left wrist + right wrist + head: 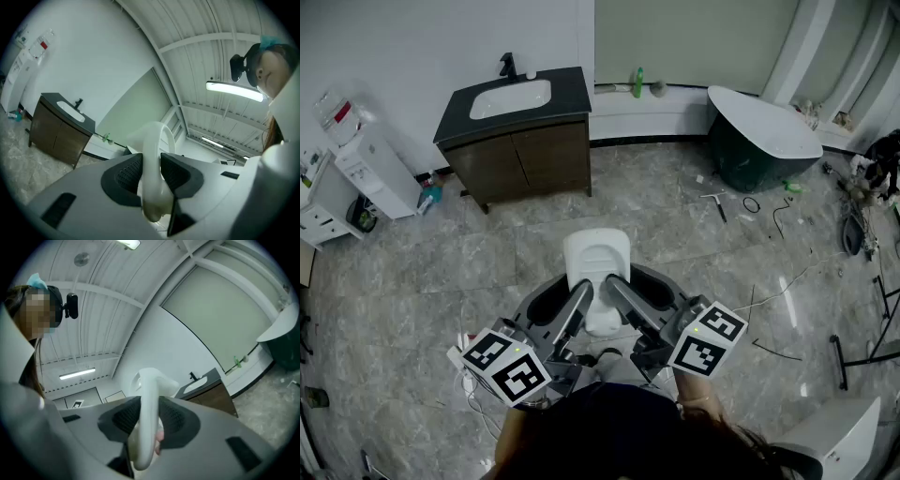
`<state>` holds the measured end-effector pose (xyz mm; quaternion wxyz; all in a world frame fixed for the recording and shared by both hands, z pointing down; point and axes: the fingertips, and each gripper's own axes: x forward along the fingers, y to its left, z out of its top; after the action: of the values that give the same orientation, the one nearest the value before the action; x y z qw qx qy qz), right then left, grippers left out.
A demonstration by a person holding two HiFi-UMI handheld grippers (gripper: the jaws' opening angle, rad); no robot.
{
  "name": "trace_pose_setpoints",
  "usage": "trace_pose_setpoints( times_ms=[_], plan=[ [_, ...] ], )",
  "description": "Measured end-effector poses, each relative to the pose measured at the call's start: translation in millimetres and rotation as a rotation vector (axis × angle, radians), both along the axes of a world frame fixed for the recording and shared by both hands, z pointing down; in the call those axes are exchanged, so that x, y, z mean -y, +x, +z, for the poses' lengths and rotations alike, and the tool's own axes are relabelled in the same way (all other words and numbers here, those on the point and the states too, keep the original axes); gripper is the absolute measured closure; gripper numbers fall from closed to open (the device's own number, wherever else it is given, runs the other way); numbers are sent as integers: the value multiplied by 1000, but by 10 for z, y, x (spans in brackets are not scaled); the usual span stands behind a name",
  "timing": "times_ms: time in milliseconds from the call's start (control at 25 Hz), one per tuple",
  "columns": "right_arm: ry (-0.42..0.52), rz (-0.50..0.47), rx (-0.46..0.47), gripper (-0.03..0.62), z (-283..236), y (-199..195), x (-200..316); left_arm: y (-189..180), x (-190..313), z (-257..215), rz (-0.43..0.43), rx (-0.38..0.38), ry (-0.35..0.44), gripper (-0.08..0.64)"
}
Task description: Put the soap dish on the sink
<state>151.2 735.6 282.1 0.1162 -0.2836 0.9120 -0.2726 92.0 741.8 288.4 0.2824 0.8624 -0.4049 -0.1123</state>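
**Soap dish** (598,255): white, glossy, rounded. It is carried clear of the floor (422,272), directly in front of the person and between the two grippers. It is well apart from the sink and touches no surface.

**Left gripper** (583,292): points level, with its marker cube nearest the person. In the left gripper view its jaws are clamped on the dish, and the ribbed black pads press either side of the white rim.

**Right gripper** (615,289): points level and mirrors the left one. In the right gripper view its jaws are likewise closed on the dish rim, which stands upright between the dark pads. A fingertip shows just below the pads.

**Sink** (511,98): a white basin set in the dark top of a brown wooden cabinet (525,159). It stands against the white wall at the far left of the room. A black tap (507,66) rises at the back edge of the basin. No soap dish is on the dark top.

**Bathtub** (764,131): dark outside, white inside, at the far right.

**Green bottle** (637,82): upright on the low ledge between the cabinet and the bathtub.

**Water dispenser** (366,159): white, left of the cabinet, against the wall.

**Floor**: grey marble-pattern tile. Loose cables (778,217) and small tools are scattered near the bathtub.
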Motion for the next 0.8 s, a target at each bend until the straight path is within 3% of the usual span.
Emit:
trace_pose_setpoints(
  times_ms=[440,640,800],
  plan=[
    [9,-22,13,459,117,110,208,113,207,126,1,-27,-12,436],
    [-1,-47,28,459,118,282,570,289,548,126,-38,-29,-26,434],
    [-10,-65,32,459,314,170,585,178,549,321,-64,-26,-38,434]
  ],
)
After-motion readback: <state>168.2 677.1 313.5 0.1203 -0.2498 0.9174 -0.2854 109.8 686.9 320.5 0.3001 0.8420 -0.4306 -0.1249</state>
